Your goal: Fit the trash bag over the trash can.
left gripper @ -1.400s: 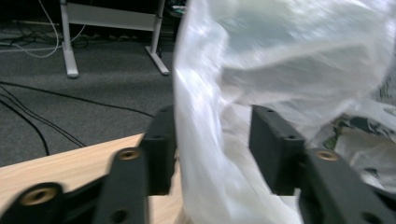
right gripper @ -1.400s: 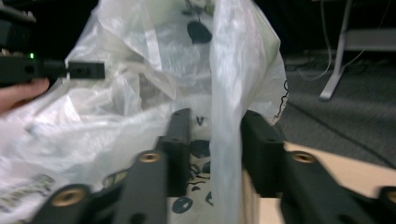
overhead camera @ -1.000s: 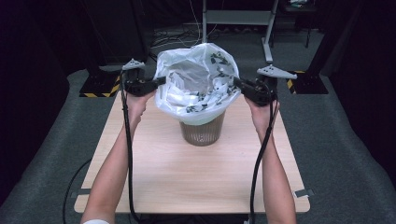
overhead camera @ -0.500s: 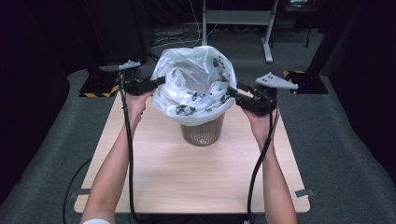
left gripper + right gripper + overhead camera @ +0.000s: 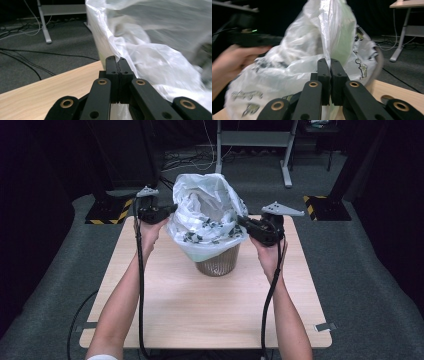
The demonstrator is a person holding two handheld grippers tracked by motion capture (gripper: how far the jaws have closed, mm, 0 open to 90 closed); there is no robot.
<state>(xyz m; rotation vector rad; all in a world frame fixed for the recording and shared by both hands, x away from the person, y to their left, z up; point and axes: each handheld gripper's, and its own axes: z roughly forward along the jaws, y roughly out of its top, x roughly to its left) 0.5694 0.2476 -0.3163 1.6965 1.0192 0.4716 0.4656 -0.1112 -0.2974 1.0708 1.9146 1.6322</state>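
White plastic bag point(image 5: 207, 215), left claw point(image 5: 116, 60) clamped on it, right claw point(image 5: 330, 61) likewise

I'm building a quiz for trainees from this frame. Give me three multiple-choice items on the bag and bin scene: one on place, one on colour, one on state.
1. Where does the wire bin stand?
A. on the carpet
B. on the wooden table, toward its far side
C. on the grey desk behind

2. What colour is the plastic bag?
A. translucent white with dark print
B. solid black
C. plain blue

3. How do the left gripper and right gripper stand?
A. both open, clear of the bag
B. left shut on the bag, right open
C. both shut on the bag

Answers: 1 B, the high view shows the bin on the tabletop. 2 A, whitish film with dark markings. 3 C, each gripper view shows its jaws closed with film pinched between them.
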